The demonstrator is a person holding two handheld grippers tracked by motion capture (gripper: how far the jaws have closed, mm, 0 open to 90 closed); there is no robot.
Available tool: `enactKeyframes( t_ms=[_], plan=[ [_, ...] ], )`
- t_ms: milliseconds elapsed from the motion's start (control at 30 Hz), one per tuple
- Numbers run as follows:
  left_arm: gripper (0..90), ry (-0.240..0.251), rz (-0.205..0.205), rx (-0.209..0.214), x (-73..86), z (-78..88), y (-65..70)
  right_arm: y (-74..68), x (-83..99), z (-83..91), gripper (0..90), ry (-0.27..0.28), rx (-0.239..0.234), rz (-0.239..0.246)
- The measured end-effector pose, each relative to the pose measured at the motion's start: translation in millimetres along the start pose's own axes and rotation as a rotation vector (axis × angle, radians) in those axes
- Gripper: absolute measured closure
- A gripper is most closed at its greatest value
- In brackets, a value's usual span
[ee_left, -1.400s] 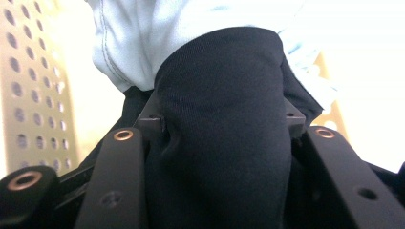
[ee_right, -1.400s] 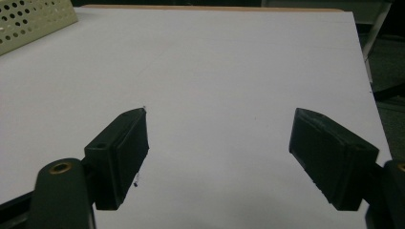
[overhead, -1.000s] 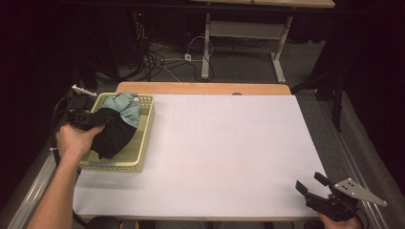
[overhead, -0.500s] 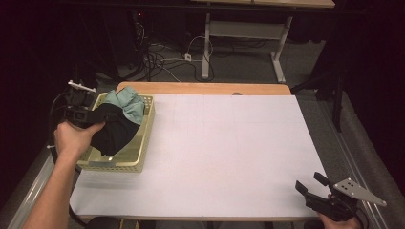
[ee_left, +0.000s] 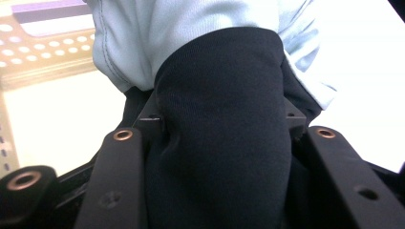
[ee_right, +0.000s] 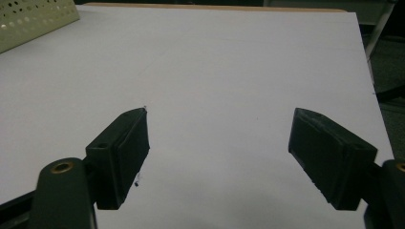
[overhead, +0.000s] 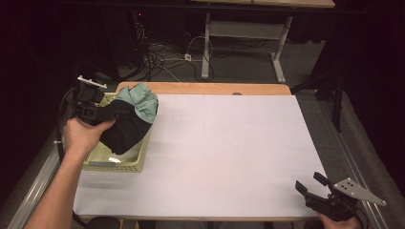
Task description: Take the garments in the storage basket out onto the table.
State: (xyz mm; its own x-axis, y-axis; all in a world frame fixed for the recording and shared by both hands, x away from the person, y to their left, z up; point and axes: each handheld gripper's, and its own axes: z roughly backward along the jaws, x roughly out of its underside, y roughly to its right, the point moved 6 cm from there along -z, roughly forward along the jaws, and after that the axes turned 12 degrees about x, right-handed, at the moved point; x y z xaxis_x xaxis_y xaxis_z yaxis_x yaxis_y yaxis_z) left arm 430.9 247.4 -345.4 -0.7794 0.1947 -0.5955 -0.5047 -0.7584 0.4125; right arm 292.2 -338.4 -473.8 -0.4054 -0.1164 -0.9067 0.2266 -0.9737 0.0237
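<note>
Left tool (overhead: 106,113): clamped on black garment (overhead: 125,131), with pale green garment (overhead: 143,101), above perforated basket (overhead: 114,164) at tabletop's (overhead: 229,152) left edge. Right tool (overhead: 310,186): jaws apart, empty, near-right corner.

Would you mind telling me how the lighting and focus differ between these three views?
High view: white table evenly lit, room behind dark. Left gripper view: black cloth close and soft, basket and background washed out by glare. Right gripper view: dimmer, jaws slightly blurred, table surface fairly sharp.
</note>
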Motion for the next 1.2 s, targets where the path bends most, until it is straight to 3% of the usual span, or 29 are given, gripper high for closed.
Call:
enactKeyframes(
  t_ms=[433, 1067, 1200],
  plan=[
    [52.2, -0.015, -0.091, 0.052, -10.3, -9.7, 34.0, 0.0, -0.1, 0.3, 22.4, 0.003, -0.004, 0.0],
    [51.9, -0.078, -0.222, 0.112, -23.8, -51.4, 84.7, 0.2, 0.1, -0.1, 22.6, 0.0, -0.013, -0.002],
    [51.8, -0.088, -0.234, 0.119, -25.9, -62.2, 93.0, 0.3, 0.1, -0.1, 22.6, 0.0, -0.016, -0.001]
  ],
)
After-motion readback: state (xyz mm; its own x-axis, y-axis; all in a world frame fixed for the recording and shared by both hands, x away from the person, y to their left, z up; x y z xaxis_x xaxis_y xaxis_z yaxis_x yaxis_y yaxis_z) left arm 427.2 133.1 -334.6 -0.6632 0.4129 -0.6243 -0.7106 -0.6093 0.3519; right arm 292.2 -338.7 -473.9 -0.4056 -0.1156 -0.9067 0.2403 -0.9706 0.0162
